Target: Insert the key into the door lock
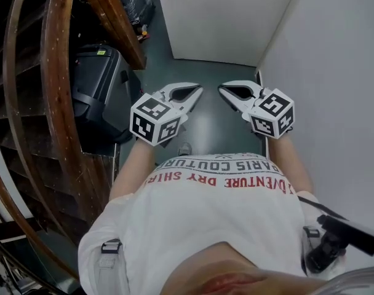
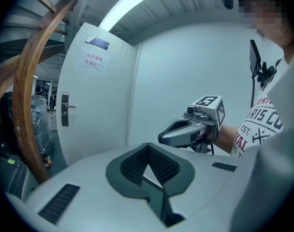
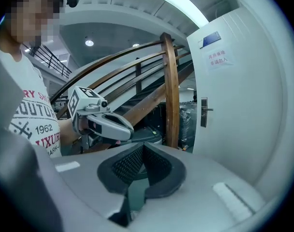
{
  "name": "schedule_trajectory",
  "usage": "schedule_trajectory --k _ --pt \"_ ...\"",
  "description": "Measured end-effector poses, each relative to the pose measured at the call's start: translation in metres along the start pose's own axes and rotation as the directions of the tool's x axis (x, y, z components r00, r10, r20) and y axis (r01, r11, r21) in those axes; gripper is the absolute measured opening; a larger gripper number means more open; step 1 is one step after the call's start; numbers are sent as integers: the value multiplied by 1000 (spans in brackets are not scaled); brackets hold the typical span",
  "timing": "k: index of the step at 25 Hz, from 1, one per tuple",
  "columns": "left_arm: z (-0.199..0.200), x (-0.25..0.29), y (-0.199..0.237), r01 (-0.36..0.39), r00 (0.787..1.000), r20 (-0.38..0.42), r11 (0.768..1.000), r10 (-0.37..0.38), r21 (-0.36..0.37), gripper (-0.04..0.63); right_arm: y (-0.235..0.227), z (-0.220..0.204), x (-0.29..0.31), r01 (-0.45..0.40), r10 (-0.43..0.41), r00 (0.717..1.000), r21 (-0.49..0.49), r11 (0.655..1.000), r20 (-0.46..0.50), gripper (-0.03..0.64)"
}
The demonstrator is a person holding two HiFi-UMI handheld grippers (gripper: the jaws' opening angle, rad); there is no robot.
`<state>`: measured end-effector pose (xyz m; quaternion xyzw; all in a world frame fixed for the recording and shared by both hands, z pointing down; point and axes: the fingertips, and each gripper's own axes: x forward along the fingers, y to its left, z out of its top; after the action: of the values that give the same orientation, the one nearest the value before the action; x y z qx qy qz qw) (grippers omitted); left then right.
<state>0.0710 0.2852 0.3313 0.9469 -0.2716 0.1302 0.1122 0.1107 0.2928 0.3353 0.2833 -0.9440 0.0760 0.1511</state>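
Though my left gripper (image 1: 196,91) and right gripper (image 1: 222,90) are both pinched together and empty, no key shows anywhere. The silver lock plate (image 2: 65,109) on the white door (image 1: 224,17) stands at twelve o'clock. A key should be light, stiff and slippery, so I'd pinch its bow.

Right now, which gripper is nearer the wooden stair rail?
The left gripper, on the side of the wooden rail; the right gripper is beside the white wall.

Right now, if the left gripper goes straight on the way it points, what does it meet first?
Probably the white door, low down. Only bare floor shows between it and the left gripper, though depth is hard to judge.
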Motion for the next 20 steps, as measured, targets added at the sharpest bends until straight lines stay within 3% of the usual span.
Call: schedule_trajectory --k 11,20 --pt "0 -44 -14 -8 1000 21 1000 8 -11 2 41 23 4 16 -16 1000 -5 1000 16 0" --pt "5 -37 -24 -6 1000 22 1000 6 4 2 38 22 -7 23 -22 999 -8 1000 32 0"
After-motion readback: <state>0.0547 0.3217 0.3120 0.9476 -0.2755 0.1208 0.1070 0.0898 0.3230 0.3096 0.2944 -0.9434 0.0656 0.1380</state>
